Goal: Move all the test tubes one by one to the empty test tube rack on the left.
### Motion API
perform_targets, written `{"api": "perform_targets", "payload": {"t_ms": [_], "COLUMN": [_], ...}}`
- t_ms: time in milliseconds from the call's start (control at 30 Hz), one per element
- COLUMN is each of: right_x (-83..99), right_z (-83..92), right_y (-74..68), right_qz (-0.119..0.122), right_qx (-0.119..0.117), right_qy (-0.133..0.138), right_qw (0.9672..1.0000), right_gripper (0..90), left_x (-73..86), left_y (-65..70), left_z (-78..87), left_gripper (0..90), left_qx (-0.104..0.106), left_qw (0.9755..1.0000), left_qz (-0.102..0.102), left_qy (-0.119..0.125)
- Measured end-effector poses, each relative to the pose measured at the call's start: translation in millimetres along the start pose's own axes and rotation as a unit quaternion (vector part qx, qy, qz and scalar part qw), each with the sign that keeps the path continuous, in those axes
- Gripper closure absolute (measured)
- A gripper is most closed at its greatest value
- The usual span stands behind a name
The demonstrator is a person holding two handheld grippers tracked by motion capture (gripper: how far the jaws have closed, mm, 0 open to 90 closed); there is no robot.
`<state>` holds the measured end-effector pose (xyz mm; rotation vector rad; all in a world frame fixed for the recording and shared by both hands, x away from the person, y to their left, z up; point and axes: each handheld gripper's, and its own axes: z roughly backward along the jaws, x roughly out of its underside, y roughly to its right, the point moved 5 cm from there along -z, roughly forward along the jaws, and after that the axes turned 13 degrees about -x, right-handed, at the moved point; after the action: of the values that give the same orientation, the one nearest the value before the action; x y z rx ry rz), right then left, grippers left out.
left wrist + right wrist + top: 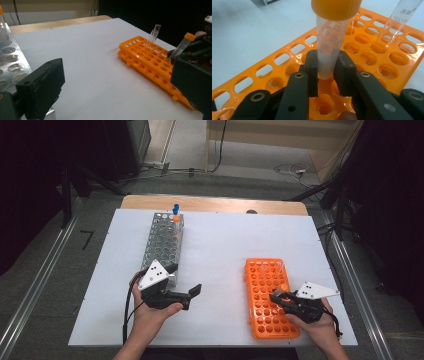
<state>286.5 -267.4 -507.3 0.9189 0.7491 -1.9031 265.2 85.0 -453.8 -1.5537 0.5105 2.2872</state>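
The orange-capped tube [329,47] stood clamped between the two black jaws of the right gripper [325,75], its rounded bottom hanging just above the holes of the orange rack [274,72]. The jaws had closed in on the tube's lower wall from both sides, and the pads pressed on it. In the left gripper view the same tube [182,46] leaned at a slant over the near end of the orange rack [145,58]. From above, the right gripper [282,298] sat over the right side of the orange rack [262,295], near the front right of the white table top [220,245].

Two clear glass tubes [153,37] stood tilted in holes near the rack's far end; one of them [397,22] rose just beside the held tube in the right gripper view. The other holes in sight of that rack held nothing.

The left gripper [186,282] hovered with its jaws spread wide and nothing between them, at the near end of the metal rack [162,240]. That rack lay lengthwise on the left half of the table, with a blue-capped tube [175,209] and an orange-capped one [176,219] at its far end.

Between the two racks the table ran bare, a broad open lane. The orange rack's near end lay close to the table's front edge.
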Motion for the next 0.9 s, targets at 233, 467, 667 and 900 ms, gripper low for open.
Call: {"api": "perform_targets", "payload": {"t_ms": [233,467,667,900], "right_x": [-8.5,-24.3,-39.9,-63.1], "right_z": [6.4,22.0,21.2,7.0], "right_y": [-0.8,-2.0,-7.2,-11.5], "right_qz": [-0.016,-0.038,-0.032,-0.019], "right_qx": [-0.004,-0.012,-0.021,-0.039], "right_qy": [0.015,0.038,0.04,0.037], "right_qw": [0.9998,0.9984,0.9985,0.9984], "right_gripper": [72.7,72.7,72.8,72.8], "left_x": [-0.2,-4.2,-9.7,-18.2], "left_y": [3.4,6.4,10.4,19.2], "left_z": [-2.0,-1.4,-3.1,-10.5], "left_gripper": [0.0,0.0,0.0,0.0], "left_qx": [0.006,0.012,0.019,0.038], "left_qw": [1.0,0.9999,0.9998,0.9992], "left_qz": [-0.001,-0.004,-0.005,-0.01], "left_qy": [-0.003,-0.001,0.001,0.0]}}
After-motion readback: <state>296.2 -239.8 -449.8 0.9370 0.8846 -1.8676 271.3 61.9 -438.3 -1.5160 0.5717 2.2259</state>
